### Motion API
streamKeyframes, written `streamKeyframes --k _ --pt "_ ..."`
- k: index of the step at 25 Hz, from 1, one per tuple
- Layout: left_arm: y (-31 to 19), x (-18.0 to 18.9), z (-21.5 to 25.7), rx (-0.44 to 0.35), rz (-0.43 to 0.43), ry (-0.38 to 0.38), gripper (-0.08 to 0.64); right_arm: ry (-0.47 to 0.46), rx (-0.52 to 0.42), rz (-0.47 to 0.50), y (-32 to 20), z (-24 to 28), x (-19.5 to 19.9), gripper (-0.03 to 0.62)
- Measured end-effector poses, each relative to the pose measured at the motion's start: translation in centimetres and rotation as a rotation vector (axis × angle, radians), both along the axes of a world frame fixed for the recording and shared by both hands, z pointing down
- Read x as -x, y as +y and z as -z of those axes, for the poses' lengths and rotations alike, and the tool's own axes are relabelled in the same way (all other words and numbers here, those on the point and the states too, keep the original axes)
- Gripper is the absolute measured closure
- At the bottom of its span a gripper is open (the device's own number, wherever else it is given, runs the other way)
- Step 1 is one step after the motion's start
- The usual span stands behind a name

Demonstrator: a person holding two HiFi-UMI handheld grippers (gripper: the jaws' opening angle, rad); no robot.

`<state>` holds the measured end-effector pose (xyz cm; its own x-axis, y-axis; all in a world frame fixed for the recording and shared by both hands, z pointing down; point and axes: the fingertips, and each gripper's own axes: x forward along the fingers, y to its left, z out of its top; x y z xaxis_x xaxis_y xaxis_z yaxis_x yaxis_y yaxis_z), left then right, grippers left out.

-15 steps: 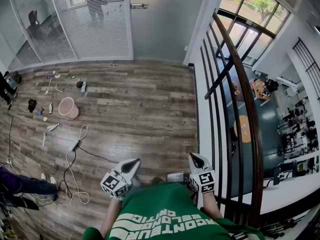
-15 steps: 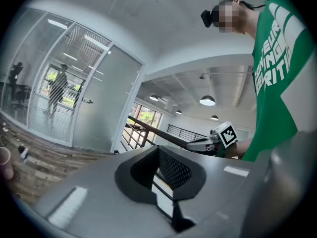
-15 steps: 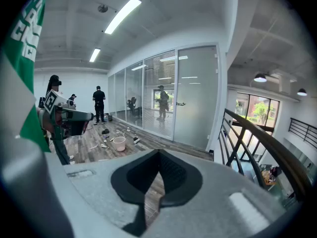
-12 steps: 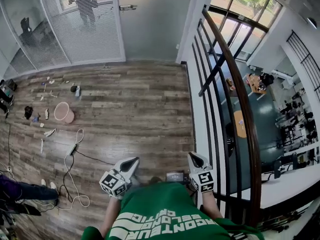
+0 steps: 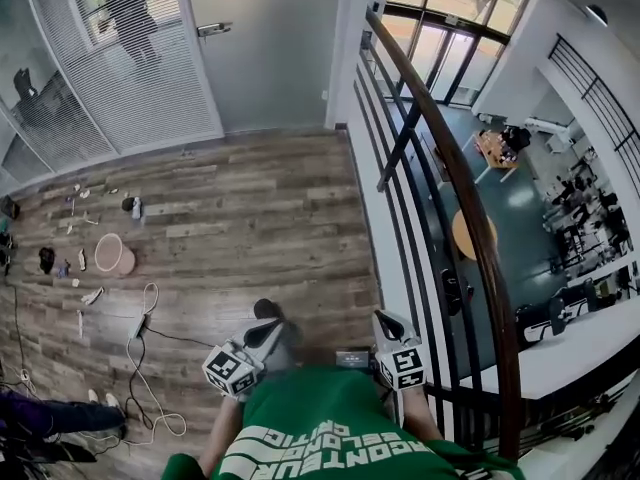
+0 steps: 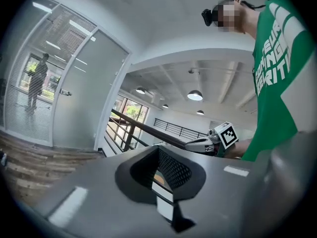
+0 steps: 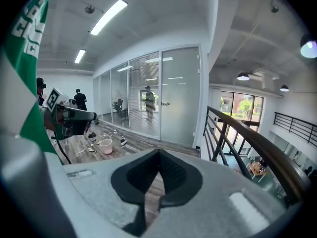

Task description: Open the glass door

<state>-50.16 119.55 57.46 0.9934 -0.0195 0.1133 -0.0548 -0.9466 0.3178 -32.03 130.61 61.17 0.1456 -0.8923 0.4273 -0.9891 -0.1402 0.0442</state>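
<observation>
The frosted glass door stands shut at the far end of the wood floor, its metal handle on the left edge. The left gripper view shows the door far off at the left, and the right gripper view shows it ahead with its handle. My left gripper and right gripper are held close to my chest, several steps short of the door. Both are shut with nothing between their jaws. Seen from their own cameras, the left gripper and the right gripper have their tips meeting.
A dark railing runs along my right, above a lower hall. A pink bucket, white cables and small clutter lie on the floor at the left. One person stands behind the slatted glass wall; another's legs lie at the lower left.
The door and floor have slid leftward and down in the head view, so I stand nearer the door. A shoe now shows just ahead of the left gripper. Both grippers keep their pose.
</observation>
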Motion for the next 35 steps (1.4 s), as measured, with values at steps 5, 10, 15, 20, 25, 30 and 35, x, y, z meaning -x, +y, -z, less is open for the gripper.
streamKeyframes --k 5,10,15,20,25,30,35 --pt "-3.7 -3.3 -0.5 0.015 -0.032 0.005 0.546 0.020 0.014 -0.026 -3.5 -0.4 -2.8 0.600" --pt "-9.8 -7.5 0.4 0.003 -0.051 0.030 0.546 0.043 0.014 -0.055 -9.1 0.7 -6.5 0.600" --pt "-16.1 -11.1 1.2 -0.008 -0.047 0.057 0.545 0.063 0.017 -0.056 -15.0 1.6 -10.0 0.600" --pt "-21.1 -13.8 2.0 -0.013 -0.047 0.080 0.546 0.098 0.016 -0.046 -20.1 2.7 -12.5 0.600" --pt "-23.3 -15.8 2.6 0.008 -0.074 0.072 0.546 0.069 0.053 -0.067 -21.9 1.8 -13.5 0.600" --pt "-24.6 -17.8 1.7 0.037 -0.091 0.046 0.545 0.043 0.084 -0.063 -24.2 0.8 -15.1 0.600" --pt "-28.0 -20.4 1.1 0.047 -0.069 0.034 0.546 0.046 0.092 -0.021 -28.9 0.3 -17.8 0.600"
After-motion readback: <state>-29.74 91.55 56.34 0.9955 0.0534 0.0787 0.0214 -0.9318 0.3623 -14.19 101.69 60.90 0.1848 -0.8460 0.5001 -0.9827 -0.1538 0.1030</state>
